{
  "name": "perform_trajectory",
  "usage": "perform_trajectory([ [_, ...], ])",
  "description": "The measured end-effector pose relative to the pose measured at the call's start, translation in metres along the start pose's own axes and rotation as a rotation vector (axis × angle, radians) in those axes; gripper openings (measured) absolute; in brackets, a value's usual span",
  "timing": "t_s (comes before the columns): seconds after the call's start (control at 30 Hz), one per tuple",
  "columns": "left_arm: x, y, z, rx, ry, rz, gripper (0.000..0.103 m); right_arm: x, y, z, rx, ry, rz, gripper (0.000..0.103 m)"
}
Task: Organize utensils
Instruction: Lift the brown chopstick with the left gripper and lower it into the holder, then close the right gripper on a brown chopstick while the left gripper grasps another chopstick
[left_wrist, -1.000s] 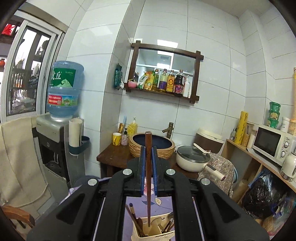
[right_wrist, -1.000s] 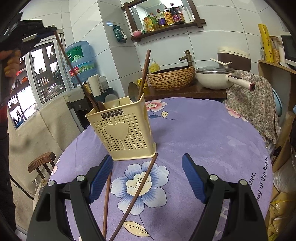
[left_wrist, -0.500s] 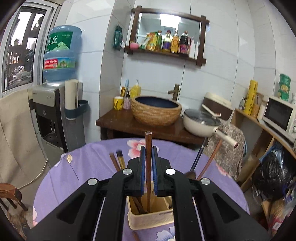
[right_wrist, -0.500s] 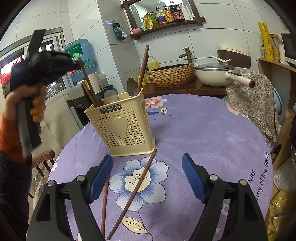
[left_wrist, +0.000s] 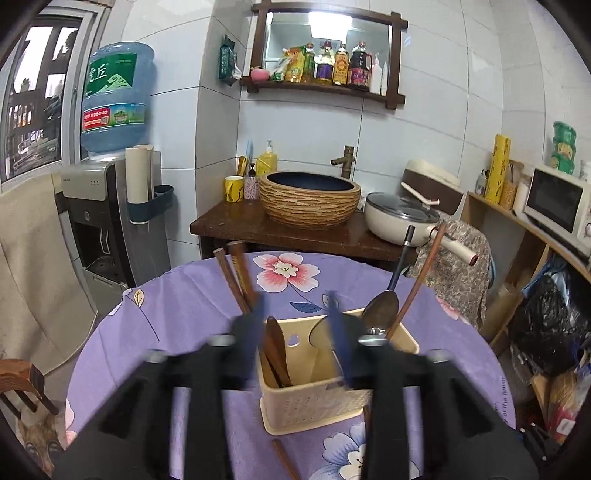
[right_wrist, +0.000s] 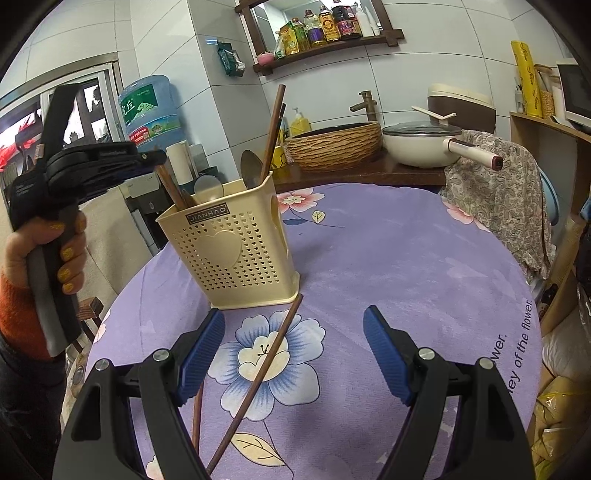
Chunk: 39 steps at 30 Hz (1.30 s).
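Observation:
A cream perforated utensil holder (right_wrist: 229, 254) stands on the purple flowered tablecloth (right_wrist: 388, 266). It holds wooden chopsticks (left_wrist: 236, 277), spoons (left_wrist: 380, 310) and a spatula (left_wrist: 275, 347). My left gripper (left_wrist: 295, 325) hovers just above the holder (left_wrist: 314, 391), blurred, its jaws open and empty; it also shows in the right wrist view (right_wrist: 147, 158). My right gripper (right_wrist: 293, 354) is wide open, low over the table. Two loose chopsticks (right_wrist: 258, 384) lie on the cloth between its fingers, in front of the holder.
Behind the table stands a dark wooden counter (left_wrist: 280, 229) with a woven basin (left_wrist: 308, 199) and a white pan (left_wrist: 402, 218). A water dispenser (left_wrist: 107, 206) is at the left, a shelf with a microwave (left_wrist: 557, 206) at the right.
My left gripper came down over the holder, opened and let go of the chopstick, which now stands in the holder. My right gripper has stayed open in place.

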<state>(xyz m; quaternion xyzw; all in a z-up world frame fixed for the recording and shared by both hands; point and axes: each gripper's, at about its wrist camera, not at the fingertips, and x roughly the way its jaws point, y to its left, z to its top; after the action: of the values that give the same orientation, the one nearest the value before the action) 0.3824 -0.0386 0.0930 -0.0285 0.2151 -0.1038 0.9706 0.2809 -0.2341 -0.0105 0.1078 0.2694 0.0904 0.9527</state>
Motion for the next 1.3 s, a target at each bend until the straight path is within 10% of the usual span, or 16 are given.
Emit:
perform_trajectory([
  [0.2,-0.029,0.022,-0.029,-0.059,-0.004,0.064,0.071,0.012,0.002,0.003,-0.017,0.026,-0.018,0.076],
  [0.5,-0.005,0.067,-0.113,-0.153,0.2,0.237,0.072,0.076,0.03,-0.004,-0.069,0.152,-0.065,0.067],
  [1.3,0.036,0.043,-0.157,-0.136,0.383,0.103,0.07,0.163,0.015,-0.004,-0.044,0.317,-0.093,0.011],
])
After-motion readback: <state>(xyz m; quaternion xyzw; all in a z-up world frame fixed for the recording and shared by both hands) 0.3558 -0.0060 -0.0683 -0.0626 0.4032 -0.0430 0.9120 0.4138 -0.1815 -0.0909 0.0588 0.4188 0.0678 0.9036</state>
